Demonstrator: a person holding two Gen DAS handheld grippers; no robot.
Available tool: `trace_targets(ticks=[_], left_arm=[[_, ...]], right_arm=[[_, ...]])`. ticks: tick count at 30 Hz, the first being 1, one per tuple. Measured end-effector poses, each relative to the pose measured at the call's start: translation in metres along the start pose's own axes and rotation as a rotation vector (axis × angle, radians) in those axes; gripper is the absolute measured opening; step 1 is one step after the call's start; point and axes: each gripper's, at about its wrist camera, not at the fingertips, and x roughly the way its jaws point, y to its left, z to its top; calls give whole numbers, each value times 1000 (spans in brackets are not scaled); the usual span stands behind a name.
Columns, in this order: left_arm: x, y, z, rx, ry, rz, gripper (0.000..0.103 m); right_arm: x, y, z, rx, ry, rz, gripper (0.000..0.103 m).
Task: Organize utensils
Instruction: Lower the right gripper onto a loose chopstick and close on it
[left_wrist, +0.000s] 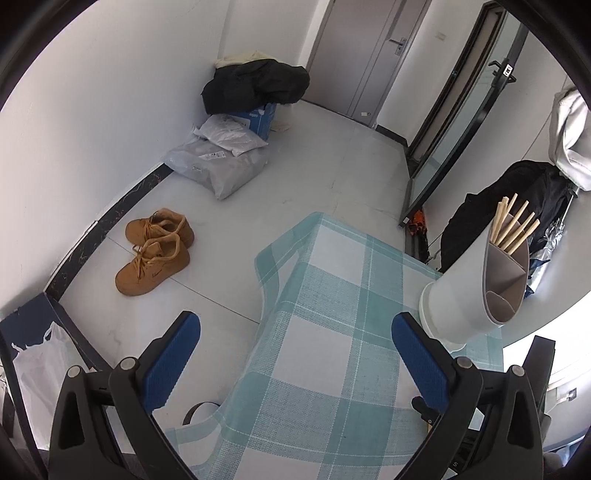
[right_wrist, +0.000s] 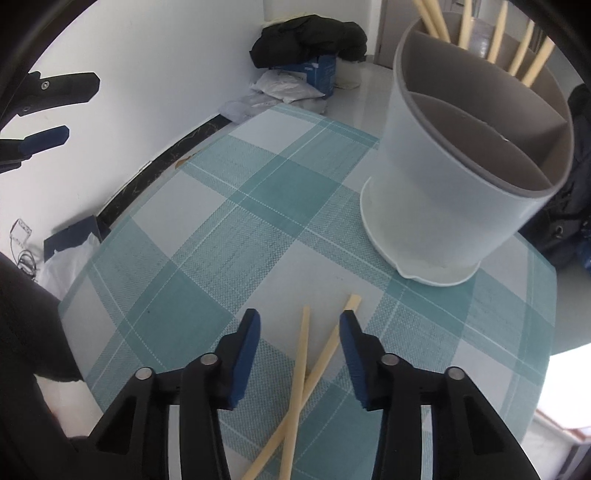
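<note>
Checked tablecloth carries one holder and two loose chopsticks between the right gripper's spread fingers.

Bright daylight, blown-out right edge, fisheye warping

- The table fills the near and middle ground in the right wrist view; the holder stands on its far right part.
- Several chopsticks stand in the holder's far compartment.
- Two loose chopsticks lie crossed on the table's near edge, nearer than the holder and to its left, between the right gripper's spread fingers.
- The left gripper hangs at the far left, off the table's left side.
- On the floor left of the table sit a pair of shoes; farther off, bags lie against the wall, with a box behind them and clothes piled on it.
</note>
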Motion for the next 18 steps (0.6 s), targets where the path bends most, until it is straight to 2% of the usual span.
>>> trace_targets(ticks=[7, 12, 18], left_arm=[[1, 1, 1, -6, -1, 3, 101], [4, -1, 0, 11, -1, 15, 101], [13, -5, -3, 28, 14, 40, 101]], right_arm=[[6, -1, 6, -27, 28, -12, 24], [10, 8, 7, -75, 28, -39, 5], [1, 2, 6, -40, -27, -25, 4]])
